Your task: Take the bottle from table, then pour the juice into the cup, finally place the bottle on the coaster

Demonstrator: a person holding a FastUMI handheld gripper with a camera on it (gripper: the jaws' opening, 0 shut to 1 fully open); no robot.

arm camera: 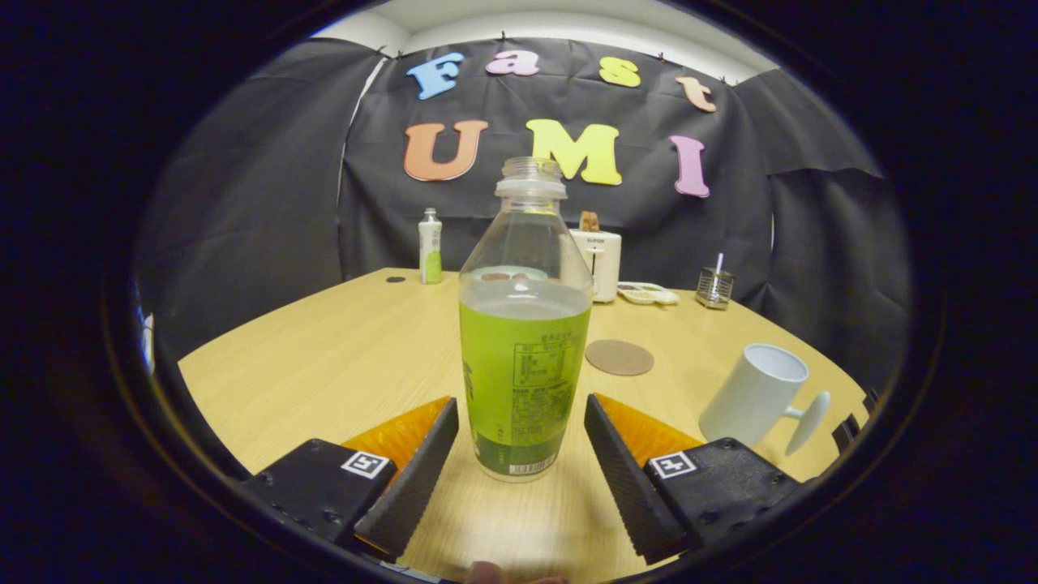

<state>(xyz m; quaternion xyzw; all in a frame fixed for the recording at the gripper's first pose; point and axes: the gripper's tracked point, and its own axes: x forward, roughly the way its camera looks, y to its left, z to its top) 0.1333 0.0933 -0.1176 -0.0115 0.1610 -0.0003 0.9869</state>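
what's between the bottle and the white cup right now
In the gripper view, only bare table separates the bottle, standing between the open fingers, from the cup; the coaster sits farther back.

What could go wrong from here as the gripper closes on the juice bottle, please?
1. The juice bottle has no cap and is over half full; a hard squeeze or tilt could spill juice on the wooden table.
2. The gripper is open around the bottle's base, so a low hold may let the tall bottle tip.
3. The white cup stands close to the right finger; swinging toward it could knock it before pouring.
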